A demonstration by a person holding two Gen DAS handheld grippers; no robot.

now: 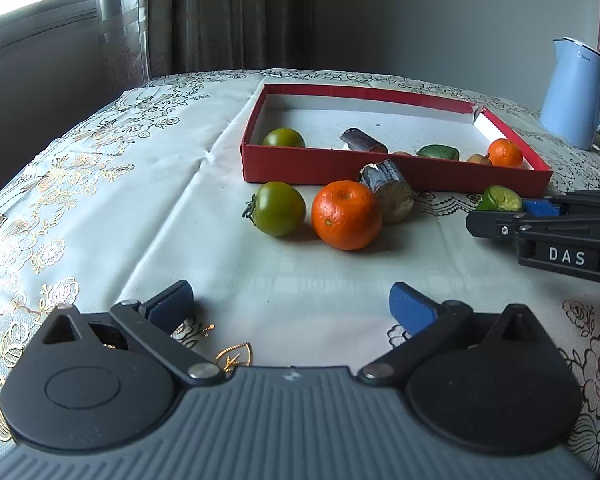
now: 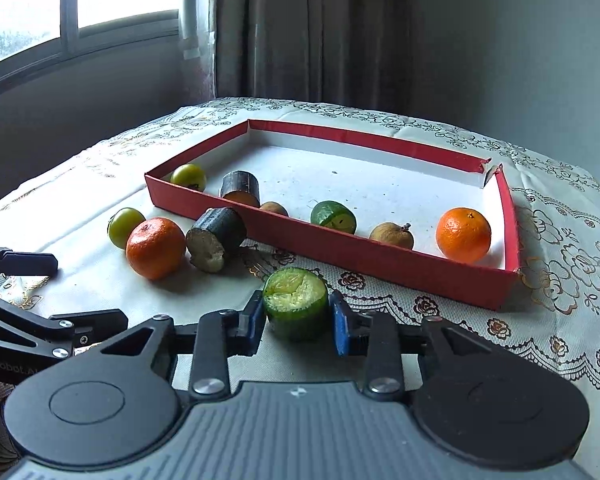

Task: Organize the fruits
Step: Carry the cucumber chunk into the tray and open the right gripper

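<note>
Blue kettle [image 1: 574, 92], left wrist view only

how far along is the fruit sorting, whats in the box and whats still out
About two thirds done, judging by what lies where. Six pieces lie in the red box, including an orange. The right gripper is shut on the green cut piece on the cloth. A green tomato, an orange and a dark cane piece remain outside. The left gripper is open, empty.

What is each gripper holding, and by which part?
The right gripper clamps the green cut piece by its round sides. The left gripper is open and holds nothing.
</note>
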